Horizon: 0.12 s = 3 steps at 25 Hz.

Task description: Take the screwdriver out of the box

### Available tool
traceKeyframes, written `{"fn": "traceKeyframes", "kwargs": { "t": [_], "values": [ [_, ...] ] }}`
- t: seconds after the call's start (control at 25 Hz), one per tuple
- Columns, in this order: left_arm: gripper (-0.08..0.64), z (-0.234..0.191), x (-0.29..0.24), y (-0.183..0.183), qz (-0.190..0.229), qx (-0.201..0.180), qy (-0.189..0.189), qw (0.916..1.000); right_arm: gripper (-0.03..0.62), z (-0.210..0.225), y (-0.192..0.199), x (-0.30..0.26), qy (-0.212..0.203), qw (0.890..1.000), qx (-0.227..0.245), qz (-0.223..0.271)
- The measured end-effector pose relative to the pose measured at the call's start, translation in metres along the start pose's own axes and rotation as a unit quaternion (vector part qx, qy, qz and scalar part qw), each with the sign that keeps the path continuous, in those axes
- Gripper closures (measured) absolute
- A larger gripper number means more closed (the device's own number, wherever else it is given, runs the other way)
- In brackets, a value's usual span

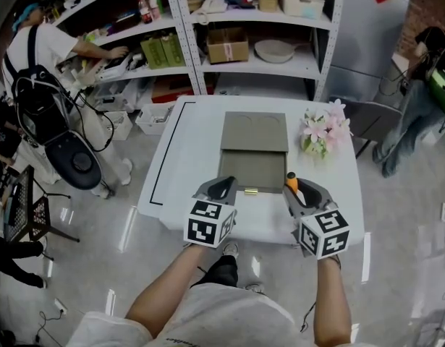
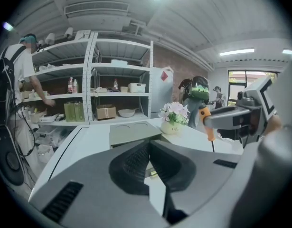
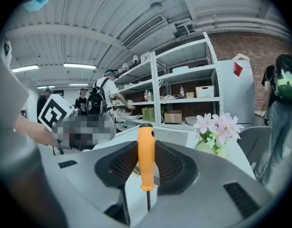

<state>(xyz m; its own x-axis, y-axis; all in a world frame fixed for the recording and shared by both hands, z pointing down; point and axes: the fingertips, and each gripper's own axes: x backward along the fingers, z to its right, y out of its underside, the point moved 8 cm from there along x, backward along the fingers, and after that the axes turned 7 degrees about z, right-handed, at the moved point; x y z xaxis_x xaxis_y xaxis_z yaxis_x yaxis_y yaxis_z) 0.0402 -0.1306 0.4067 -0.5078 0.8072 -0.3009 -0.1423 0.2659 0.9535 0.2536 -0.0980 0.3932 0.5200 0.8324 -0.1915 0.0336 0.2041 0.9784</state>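
Note:
An orange-handled screwdriver (image 3: 146,156) stands upright between the pads of my right gripper (image 3: 146,164), its thin shaft pointing down. From the head view the handle (image 1: 291,181) pokes up out of the right gripper (image 1: 295,189), just off the right front corner of the flat olive box (image 1: 252,170). The box's lid (image 1: 255,131) lies open towards the back. My left gripper (image 1: 221,188) hovers at the box's front left corner, pads together with nothing between them (image 2: 146,148). The left gripper view shows the screwdriver (image 2: 208,125) held at the right.
The box sits on a white table (image 1: 186,157) with a small pot of pink flowers (image 1: 324,131) at its right. A small brass piece (image 1: 251,191) lies at the box's front edge. Shelving (image 1: 229,45) stands behind, a person (image 1: 41,56) at the far left, a grey chair (image 1: 367,121) at the right.

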Motion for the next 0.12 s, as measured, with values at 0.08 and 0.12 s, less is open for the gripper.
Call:
{"fn": "traceKeyframes", "kwargs": {
  "t": [0.08,0.12],
  "values": [
    [0.555,0.0003,-0.0007,-0.0003,-0.001,0.000,0.001,1.0000,0.477,0.0006,-0.0001,-0.0002,-0.001,1.000,0.000,-0.001],
    [0.554,0.0004,-0.0011,-0.0004,-0.002,-0.001,0.001,1.0000,0.477,0.0009,-0.0002,-0.0004,-0.001,1.000,0.000,-0.001]
  ]
}}
